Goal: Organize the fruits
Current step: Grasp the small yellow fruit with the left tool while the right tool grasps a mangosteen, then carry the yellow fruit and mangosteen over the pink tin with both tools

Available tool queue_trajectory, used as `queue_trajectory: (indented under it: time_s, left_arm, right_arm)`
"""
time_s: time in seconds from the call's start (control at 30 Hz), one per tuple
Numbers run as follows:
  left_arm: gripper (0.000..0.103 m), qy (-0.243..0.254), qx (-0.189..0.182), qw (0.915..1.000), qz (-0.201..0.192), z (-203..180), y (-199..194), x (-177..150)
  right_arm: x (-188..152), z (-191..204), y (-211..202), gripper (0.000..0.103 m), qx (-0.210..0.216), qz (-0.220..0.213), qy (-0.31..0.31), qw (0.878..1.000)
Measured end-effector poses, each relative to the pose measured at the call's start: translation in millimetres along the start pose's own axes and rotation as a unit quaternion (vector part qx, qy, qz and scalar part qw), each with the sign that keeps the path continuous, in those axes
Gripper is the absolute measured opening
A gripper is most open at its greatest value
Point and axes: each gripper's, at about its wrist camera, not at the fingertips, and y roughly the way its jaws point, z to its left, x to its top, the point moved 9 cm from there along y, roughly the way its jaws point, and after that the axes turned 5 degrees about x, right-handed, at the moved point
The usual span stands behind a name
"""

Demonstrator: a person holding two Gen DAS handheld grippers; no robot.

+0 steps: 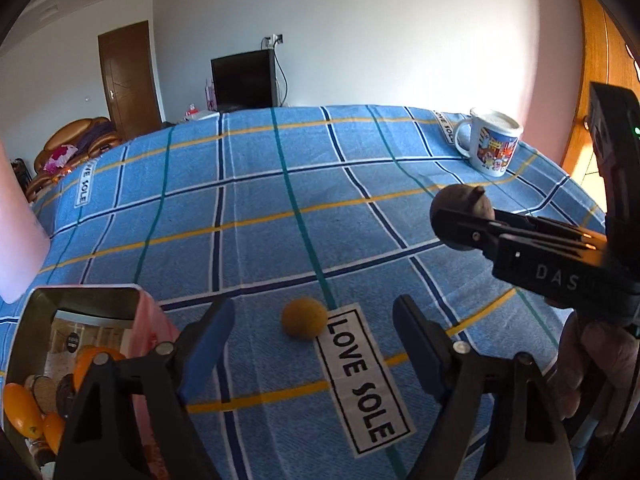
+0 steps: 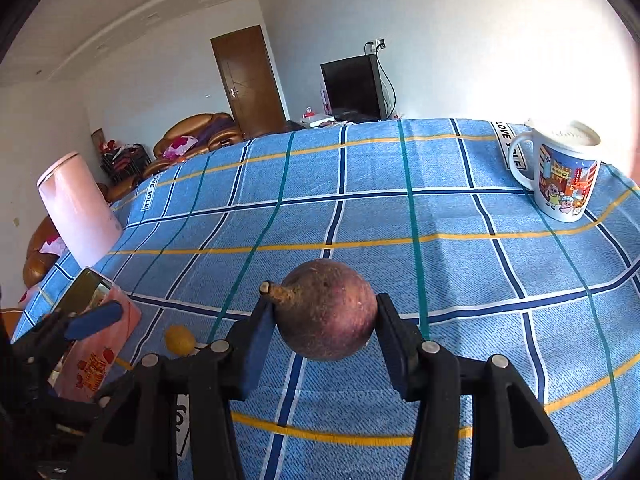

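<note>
Overhead, the right gripper (image 2: 326, 322) hangs above the counter (image 2: 460, 216), its blue-padded fingers (image 2: 258, 346) pinching a round purple-brown fruit (image 2: 328, 310) by its sides, the short stem pointing left. From the left wrist view that same gripper (image 1: 456, 220) reaches in from the right edge, held level and clear of the cloth, with the person's hand (image 1: 592, 364) wrapped round its grip. The left gripper (image 1: 314, 346) sits low and forward, spread wide with nothing between its fingers.

A blue checked tablecloth (image 1: 260, 216) printed "LOVE SOLE" covers the counter. At the left stands a tall pale pink container (image 2: 78, 210), and near it, close under the left gripper, a pink box (image 1: 80, 344) with a shiny inner wall holds orange fruits (image 1: 22, 410); the darker round pieces beside them may be fruit too, though the reflection muddles them. A cartoon-printed mug (image 2: 560, 170) stands far right, well apart from everything else. A small yellow fruit (image 1: 304, 317) lies on the cloth just beyond the left gripper's open fingers, beside the printed label.
</note>
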Motion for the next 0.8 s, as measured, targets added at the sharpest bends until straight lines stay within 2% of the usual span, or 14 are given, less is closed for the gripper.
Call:
queue_trajectory:
  time_s: [0.1, 0.2, 0.23, 0.27, 0.3, 0.37, 0.4, 0.6, 0.8]
  left_arm:
    - [0.071, 0.003, 0.0, 0.9997, 0.024, -3, 14, -1]
    - [0.051, -0.013, -0.012, 0.9975, 0.069, -1, 32, -8]
    - [0.051, -0.017, -0.014, 0.997, 0.075, 0, 35, -9]
    - [0.051, -0.018, -0.014, 0.9972, 0.071, 0, 34, -8]
    - [0.044, -0.012, -0.01, 0.9972, 0.074, 0, 36, -9]
    - [0.039, -0.008, -0.007, 0.9974, 0.072, -1, 35, -9]
    - [0.029, -0.007, -0.009, 0.9974, 0.071, -1, 35, -9]
    - [0.029, -0.004, -0.034, 0.998, 0.054, -4, 21, -9]
    - [0.029, -0.002, -0.034, 0.9994, 0.008, -4, 0, -3]
  right_arm:
    - [0, 4, 1, 0.052, 0.001, -0.001, -0.006, 1.0]
    - [0, 8, 0, 0.052, -0.003, -0.004, -0.016, 1.0]
    - [0, 8, 0, 0.052, -0.004, -0.004, -0.017, 1.0]
    - [0, 8, 0, 0.052, -0.004, -0.004, -0.017, 1.0]
    - [0, 8, 0, 0.052, -0.003, -0.004, -0.017, 1.0]
    - [0, 7, 0, 0.052, -0.002, -0.004, -0.017, 1.0]
    - [0, 7, 0, 0.052, 0.001, -0.006, -0.017, 1.0]
    - [1, 7, -5, 0.052, 0.009, -0.02, -0.011, 1.0]
    - [3, 12, -13, 0.052, 0.017, -0.038, -0.02, 0.999]
